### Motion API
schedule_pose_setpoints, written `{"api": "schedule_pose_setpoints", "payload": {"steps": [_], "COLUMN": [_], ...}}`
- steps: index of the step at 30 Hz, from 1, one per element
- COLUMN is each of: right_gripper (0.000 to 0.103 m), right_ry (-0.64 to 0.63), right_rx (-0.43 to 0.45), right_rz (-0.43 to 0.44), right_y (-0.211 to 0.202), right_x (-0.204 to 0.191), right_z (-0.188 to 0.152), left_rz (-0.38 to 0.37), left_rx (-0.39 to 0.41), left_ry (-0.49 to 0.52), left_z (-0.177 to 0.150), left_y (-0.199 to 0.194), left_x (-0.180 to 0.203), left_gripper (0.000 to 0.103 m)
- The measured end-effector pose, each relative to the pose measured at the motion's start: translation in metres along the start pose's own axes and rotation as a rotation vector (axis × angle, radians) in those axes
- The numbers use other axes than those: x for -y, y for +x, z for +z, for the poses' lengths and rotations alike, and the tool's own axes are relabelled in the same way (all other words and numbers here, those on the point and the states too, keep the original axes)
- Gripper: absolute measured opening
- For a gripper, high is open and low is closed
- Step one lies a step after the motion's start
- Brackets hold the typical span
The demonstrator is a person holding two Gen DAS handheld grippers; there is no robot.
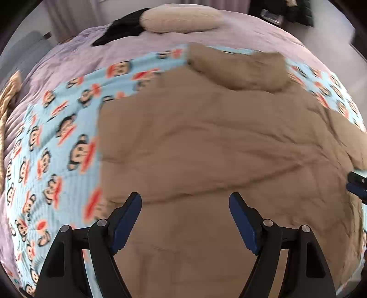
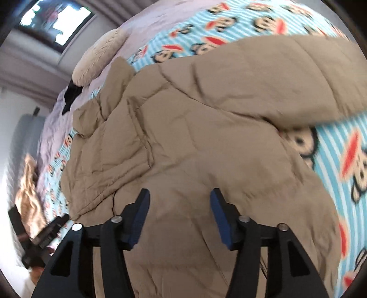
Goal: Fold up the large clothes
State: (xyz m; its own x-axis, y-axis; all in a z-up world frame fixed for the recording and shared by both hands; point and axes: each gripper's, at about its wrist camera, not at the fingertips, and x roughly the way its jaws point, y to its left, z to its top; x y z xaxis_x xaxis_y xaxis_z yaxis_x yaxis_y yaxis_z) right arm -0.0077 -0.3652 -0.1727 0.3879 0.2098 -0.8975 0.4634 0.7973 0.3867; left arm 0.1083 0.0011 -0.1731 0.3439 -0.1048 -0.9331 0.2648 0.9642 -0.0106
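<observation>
A large tan quilted jacket (image 1: 206, 142) lies spread on a blue monkey-print blanket (image 1: 57, 142) on a bed. Its bunched top end (image 1: 240, 68) points toward the pillow. My left gripper (image 1: 184, 201) hovers over the jacket's body, open, with nothing between its blue pads. In the right wrist view the jacket (image 2: 183, 149) fills the middle, and one sleeve (image 2: 275, 75) lies across the upper right, blurred. My right gripper (image 2: 180, 197) is open above the fabric and holds nothing. The right gripper's tip (image 1: 356, 183) shows at the left view's right edge. The left gripper (image 2: 50, 231) appears blurred at the right view's lower left.
The lilac bedcover (image 1: 68, 59) surrounds the blanket. A cream pillow (image 1: 181, 18) and a black garment (image 1: 123, 29) lie at the far end of the bed. A crumpled orange-tan cloth (image 2: 29, 178) sits beside the bed. A bright window (image 2: 59, 18) is beyond it.
</observation>
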Motion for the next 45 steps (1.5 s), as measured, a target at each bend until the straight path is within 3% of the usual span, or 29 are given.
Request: {"api": "schedule_pose_setpoints", "payload": {"steps": [4,5,7,13,17,20,25,31,35,36,37,38,39,40,45], "right_gripper": [0.074,0.076,0.083,0.086,0.086,0.086,0.086,0.086,0.085,0.074,0.050,0.036,0.011,0.006,0.006], "right_ry": [0.090,0.115,0.161,0.323,0.451,0.479,0.525,0.696,0.793,0.805,0.812,0.812,0.812,0.808,0.621], "right_rx": [0.018,0.030,0.064,0.163,0.197,0.240,0.309,0.386,0.398,0.394,0.383,0.364,0.351,0.348,0.351], "right_rz": [0.021,0.028,0.028,0.044,0.069,0.059,0.094,0.335,0.442,0.455,0.479,0.501,0.519,0.535,0.554], "right_y": [-0.017,-0.023,-0.039,-0.078,-0.087,-0.094,-0.102,-0.100,-0.094,-0.092,-0.088,-0.083,-0.079,-0.076,-0.082], "right_x": [0.036,0.048,0.070,0.148,0.201,0.225,0.257,0.298,0.307,0.307,0.306,0.305,0.303,0.301,0.252], "right_z": [-0.005,-0.005,-0.001,0.026,0.045,0.060,0.089,0.119,0.131,0.133,0.136,0.138,0.140,0.141,0.165], "left_rz": [-0.082,-0.095,-0.107,-0.136,-0.064,-0.045,-0.074,-0.091,-0.096,-0.093,-0.091,-0.086,-0.082,-0.076,-0.058], "left_rx": [0.007,0.007,0.022,-0.005,0.003,0.006,-0.019,0.013,0.033,0.040,0.044,0.048,0.050,0.049,0.059], "left_ry": [0.027,0.032,0.040,0.073,0.094,0.109,0.109,0.094,0.069,0.057,0.048,0.034,0.022,0.008,-0.050], "left_z": [-0.006,-0.007,-0.007,0.002,0.008,0.011,0.018,0.033,0.043,0.046,0.048,0.049,0.051,0.052,0.055], "left_y": [-0.008,-0.009,-0.013,-0.010,-0.006,-0.002,0.005,0.002,0.000,-0.001,-0.001,-0.002,-0.002,-0.001,-0.001], "left_x": [0.044,0.055,0.074,0.130,0.160,0.175,0.196,0.206,0.199,0.195,0.192,0.187,0.182,0.177,0.146], "left_gripper": [0.084,0.103,0.103,0.103,0.103,0.103,0.103,0.103,0.103,0.103,0.103,0.103,0.103,0.103,0.103]}}
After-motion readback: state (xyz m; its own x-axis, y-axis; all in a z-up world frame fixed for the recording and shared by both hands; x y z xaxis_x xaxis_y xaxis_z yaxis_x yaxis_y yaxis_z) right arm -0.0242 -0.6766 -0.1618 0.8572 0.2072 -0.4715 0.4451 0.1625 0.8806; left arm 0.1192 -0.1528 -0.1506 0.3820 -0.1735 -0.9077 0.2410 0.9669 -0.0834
